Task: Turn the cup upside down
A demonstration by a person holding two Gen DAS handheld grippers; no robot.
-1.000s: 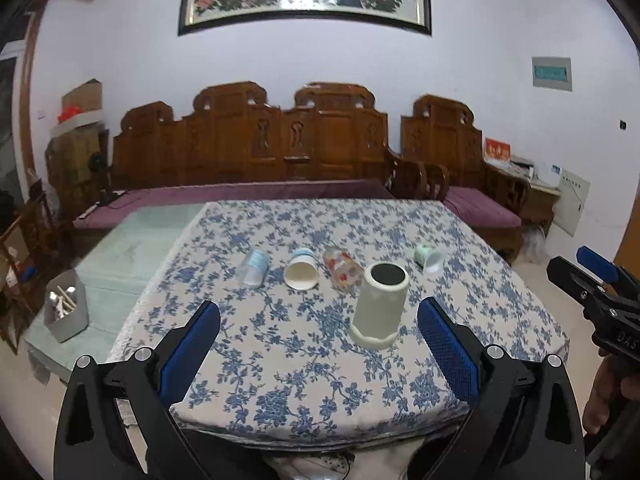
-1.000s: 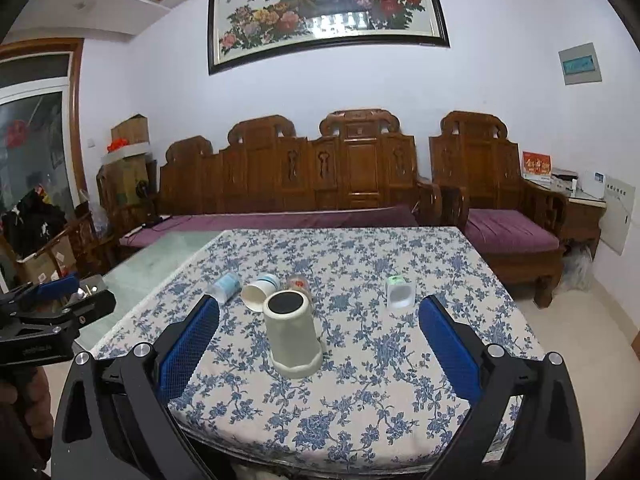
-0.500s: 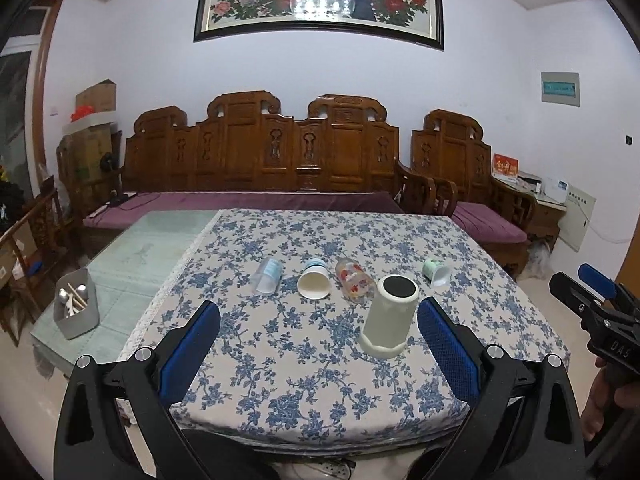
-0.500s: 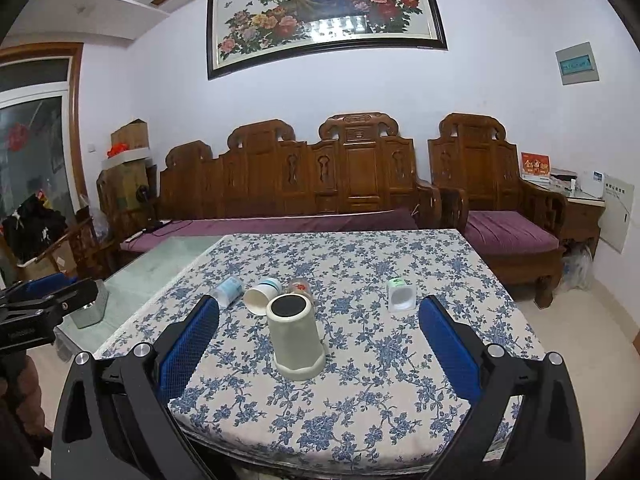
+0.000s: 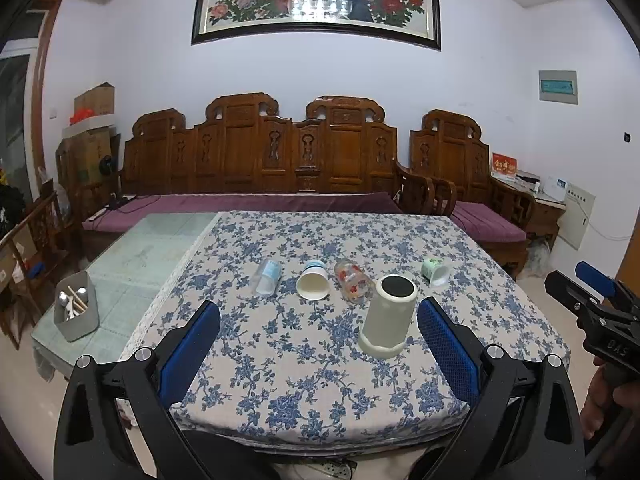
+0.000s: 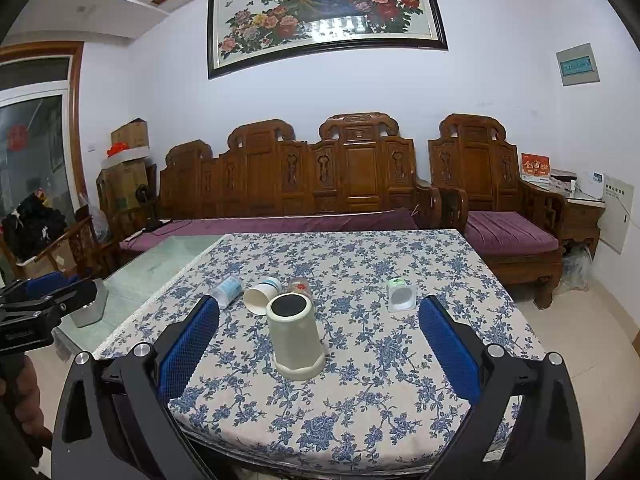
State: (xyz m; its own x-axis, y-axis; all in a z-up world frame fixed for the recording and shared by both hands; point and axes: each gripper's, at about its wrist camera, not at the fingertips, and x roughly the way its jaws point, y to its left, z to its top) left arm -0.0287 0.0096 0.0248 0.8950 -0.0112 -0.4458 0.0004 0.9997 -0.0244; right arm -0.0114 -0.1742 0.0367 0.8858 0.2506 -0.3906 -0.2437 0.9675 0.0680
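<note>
A tall cream cup stands on its wide flared end on the blue-flowered tablecloth, a dark round face on top; it also shows in the right wrist view. Several cups lie on their sides behind it: a clear blue-labelled cup, a white paper cup, a red-patterned glass and a green-banded cup. My left gripper is open and empty, short of the table's near edge. My right gripper is open and empty, also back from the table.
A grey caddy of utensils sits on the bare glass top at the table's left. A carved wooden sofa with purple cushions lines the far wall. An armchair stands at right.
Both grippers have drawn back and risen a little from the table; the cups look smaller and lower. Nothing on the table has moved.
</note>
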